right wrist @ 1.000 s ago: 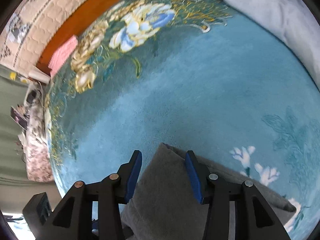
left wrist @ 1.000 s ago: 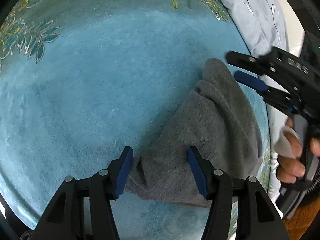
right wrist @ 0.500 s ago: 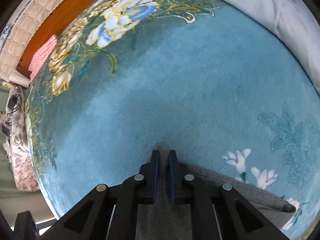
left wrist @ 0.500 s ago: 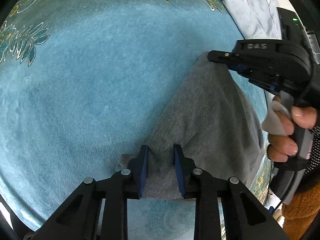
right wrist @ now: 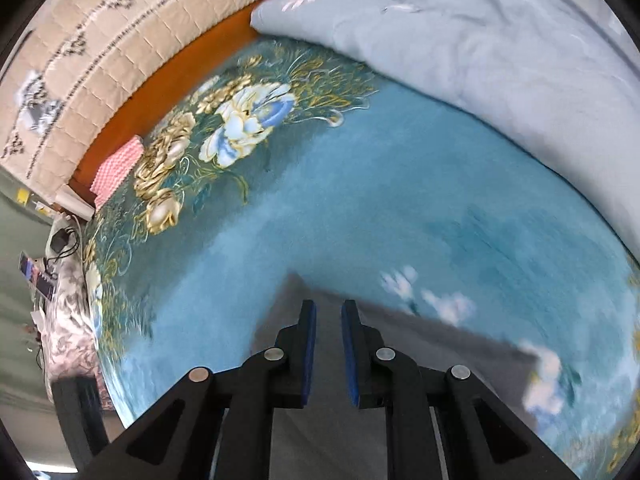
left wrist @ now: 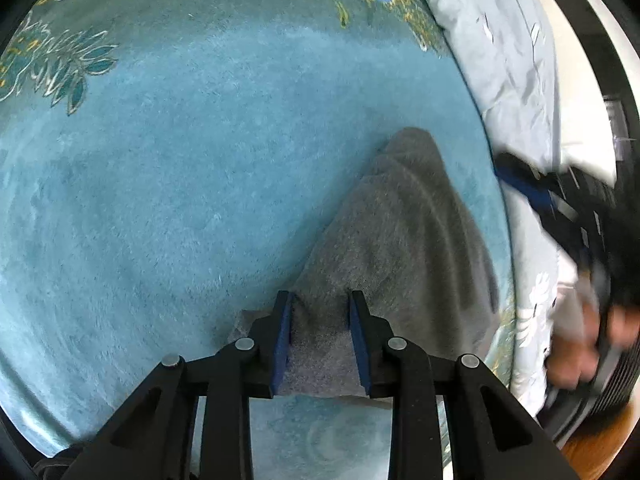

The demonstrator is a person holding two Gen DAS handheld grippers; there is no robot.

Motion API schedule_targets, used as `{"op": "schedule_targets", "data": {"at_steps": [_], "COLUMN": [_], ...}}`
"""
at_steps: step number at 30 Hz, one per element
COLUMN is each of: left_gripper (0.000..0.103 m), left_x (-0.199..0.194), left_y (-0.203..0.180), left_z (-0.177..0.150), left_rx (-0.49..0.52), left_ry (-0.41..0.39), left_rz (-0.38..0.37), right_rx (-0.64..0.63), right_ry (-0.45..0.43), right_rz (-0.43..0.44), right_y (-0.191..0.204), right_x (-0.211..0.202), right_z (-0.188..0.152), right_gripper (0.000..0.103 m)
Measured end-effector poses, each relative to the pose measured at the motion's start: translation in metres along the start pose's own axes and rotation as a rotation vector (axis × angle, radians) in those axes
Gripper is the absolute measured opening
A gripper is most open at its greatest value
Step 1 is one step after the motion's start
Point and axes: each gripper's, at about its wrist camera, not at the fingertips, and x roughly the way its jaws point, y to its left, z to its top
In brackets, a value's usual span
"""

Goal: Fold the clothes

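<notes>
A grey garment (left wrist: pixel 400 240) lies as a long, creased strip on a teal flowered blanket (left wrist: pixel 200 180). My left gripper (left wrist: pixel 320 304) is shut on its near end, and the cloth bunches up between the blue pads. My right gripper (right wrist: pixel 326 312) hovers over the far corner of the garment (right wrist: pixel 400 344) with its fingers close together; that view is blurred. In the left wrist view the right gripper (left wrist: pixel 516 184) is a blurred shape beside the garment with a strip of blanket between them. A hand (left wrist: pixel 580 344) holds it.
A pale grey-blue quilt (right wrist: pixel 480 40) is heaped along the blanket's far and right sides (left wrist: pixel 504 40). A beige padded headboard (right wrist: pixel 100 40), an orange wooden rail (right wrist: pixel 160 80) and a pink cloth (right wrist: pixel 116 168) lie at the upper left. Clutter sits at the left (right wrist: pixel 52 280).
Both grippers closed from wide open, the left on the garment's near end. The right gripper pinched at the far corner, then pulled back to the right and upward. The garment's far end stays down.
</notes>
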Motion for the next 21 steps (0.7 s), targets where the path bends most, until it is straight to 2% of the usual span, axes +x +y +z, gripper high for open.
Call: {"op": "schedule_targets", "data": {"at_steps": [5, 9, 16, 21], "left_gripper": [0.028, 0.03, 0.03, 0.03], "left_x": [-0.014, -0.03, -0.005, 0.009], "left_y": [0.005, -0.014, -0.065, -0.07], "left_z": [0.001, -0.005, -0.014, -0.007], "left_rx": [-0.014, 0.127, 0.288, 0.294], "left_ry": [-0.069, -0.134, 0.001, 0.048], "left_rz": [-0.016, -0.076, 0.035, 0.083], "right_rx": [0.12, 0.213, 0.323, 0.361], "right_ry": [-0.015, -0.01, 0.004, 0.006], "right_rz": [-0.045, -0.041, -0.013, 0.054], "right_y": [-0.049, -0.077, -0.096, -0.108], "right_x": [-0.018, -0.015, 0.005, 0.005], "right_z": [-0.073, -0.105, -0.124, -0.127], "right_gripper": [0.015, 0.016, 0.016, 0.016]}}
